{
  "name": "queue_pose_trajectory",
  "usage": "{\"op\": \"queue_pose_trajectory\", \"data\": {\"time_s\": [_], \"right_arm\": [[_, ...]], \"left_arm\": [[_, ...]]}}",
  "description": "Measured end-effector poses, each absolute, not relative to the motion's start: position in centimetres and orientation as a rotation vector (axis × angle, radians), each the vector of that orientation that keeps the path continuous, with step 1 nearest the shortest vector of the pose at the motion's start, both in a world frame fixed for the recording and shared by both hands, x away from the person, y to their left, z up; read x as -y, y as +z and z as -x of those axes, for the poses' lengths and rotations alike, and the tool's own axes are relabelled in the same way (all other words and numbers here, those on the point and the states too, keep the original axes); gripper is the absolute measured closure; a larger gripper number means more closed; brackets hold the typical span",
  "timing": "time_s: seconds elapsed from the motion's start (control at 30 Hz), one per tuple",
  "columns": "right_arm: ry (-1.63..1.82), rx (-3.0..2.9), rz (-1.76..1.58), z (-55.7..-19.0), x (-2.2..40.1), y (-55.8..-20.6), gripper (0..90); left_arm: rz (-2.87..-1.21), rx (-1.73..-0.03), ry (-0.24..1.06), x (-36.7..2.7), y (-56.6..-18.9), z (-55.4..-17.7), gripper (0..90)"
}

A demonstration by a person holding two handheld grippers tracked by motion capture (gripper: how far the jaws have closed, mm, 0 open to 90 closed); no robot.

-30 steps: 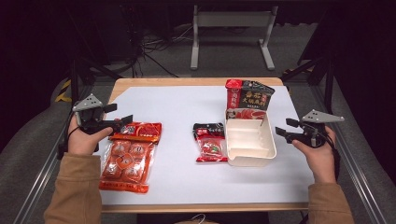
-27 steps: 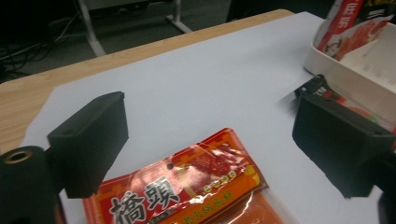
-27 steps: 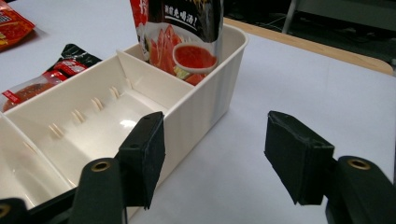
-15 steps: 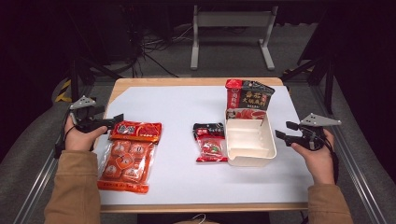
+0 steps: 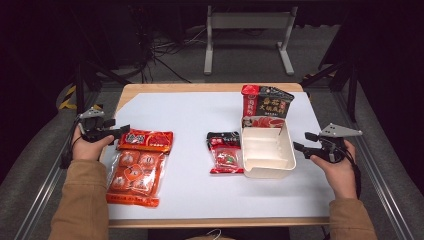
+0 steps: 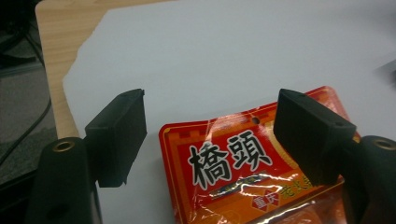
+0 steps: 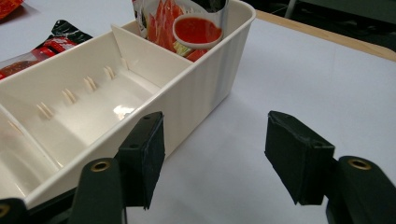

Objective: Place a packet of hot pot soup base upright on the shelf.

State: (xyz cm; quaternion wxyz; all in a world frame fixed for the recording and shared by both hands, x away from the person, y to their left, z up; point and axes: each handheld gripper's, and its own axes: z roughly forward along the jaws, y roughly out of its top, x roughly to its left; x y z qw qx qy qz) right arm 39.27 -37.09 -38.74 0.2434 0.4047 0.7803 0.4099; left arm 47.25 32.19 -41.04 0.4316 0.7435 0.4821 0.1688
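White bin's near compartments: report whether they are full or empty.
Empty. The white bin shows bare floors in its near compartments in the high view and the right gripper view; the upright red-and-black packet stands in its far end.

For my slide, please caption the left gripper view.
Open left gripper poised over the orange packet's top edge.

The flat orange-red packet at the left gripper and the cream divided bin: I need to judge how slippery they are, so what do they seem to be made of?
The flat orange-red packet looks like glossy plastic film: glare streaks and wrinkles cross its print. The cream divided bin looks like smooth moulded plastic, rigid, with thin walls, slotted ribs and a soft sheen on its floor.
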Motion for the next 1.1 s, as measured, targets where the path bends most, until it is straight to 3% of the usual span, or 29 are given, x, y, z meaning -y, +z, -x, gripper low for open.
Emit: {"op": "queue_pose_trajectory", "data": {"time_s": [1.1], "right_arm": [[1.083, -2.179, -1.102, -39.3, 36.6, -39.7, 36.4]], "left_arm": [[-1.958, -1.303, 0.278, -32.1, -45.3, -49.8, 22.8]]}}
